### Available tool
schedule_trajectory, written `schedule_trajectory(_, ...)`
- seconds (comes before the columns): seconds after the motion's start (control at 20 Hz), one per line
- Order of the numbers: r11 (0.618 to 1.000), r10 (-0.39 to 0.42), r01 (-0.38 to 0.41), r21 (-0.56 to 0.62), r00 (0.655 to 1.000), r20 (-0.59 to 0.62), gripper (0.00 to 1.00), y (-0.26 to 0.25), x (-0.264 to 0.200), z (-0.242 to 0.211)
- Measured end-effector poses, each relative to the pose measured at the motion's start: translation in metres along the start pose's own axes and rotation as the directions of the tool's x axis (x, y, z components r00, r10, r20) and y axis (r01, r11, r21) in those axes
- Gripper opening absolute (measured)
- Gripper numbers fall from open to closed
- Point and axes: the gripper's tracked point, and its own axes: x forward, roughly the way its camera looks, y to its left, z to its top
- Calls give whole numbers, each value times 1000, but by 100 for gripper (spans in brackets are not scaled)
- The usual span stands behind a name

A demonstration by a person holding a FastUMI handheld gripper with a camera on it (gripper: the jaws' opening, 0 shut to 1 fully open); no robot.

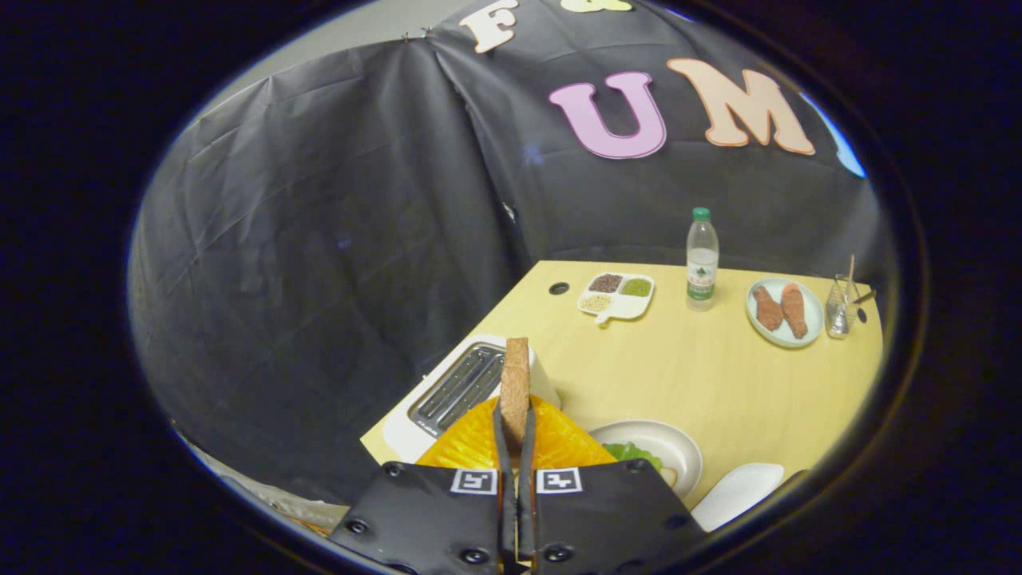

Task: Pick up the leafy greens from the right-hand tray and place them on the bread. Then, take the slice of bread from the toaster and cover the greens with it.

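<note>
1. The toaster [447, 391] sits just ahead of the fingers, to their left.
2. The gripper [515, 431] pinches the bread slice [515, 387] on edge; it looks light, stiff and crumbly.
3. To the right, the greens [633, 453] lie on the plate [679, 447].

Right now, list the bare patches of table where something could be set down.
The tool is shut on the bread slice. Widest bare table lies between the toaster, bottle and greens plate. Crowded: the far edge, with divided dish, bottle, sausage plate.
</note>
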Motion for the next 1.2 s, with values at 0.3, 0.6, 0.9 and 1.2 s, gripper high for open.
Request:
schedule_trajectory(0.3,995,-39,41,97,999,-17,4,-33,0,-34)
schedule_trajectory(0.6,982,-56,61,179,998,-30,4,-55,4,-67)
schedule_trajectory(0.9,954,-82,97,283,995,-65,4,-84,10,-95)
schedule_trajectory(1.2,931,-134,158,330,986,-94,4,-112,10,-115)
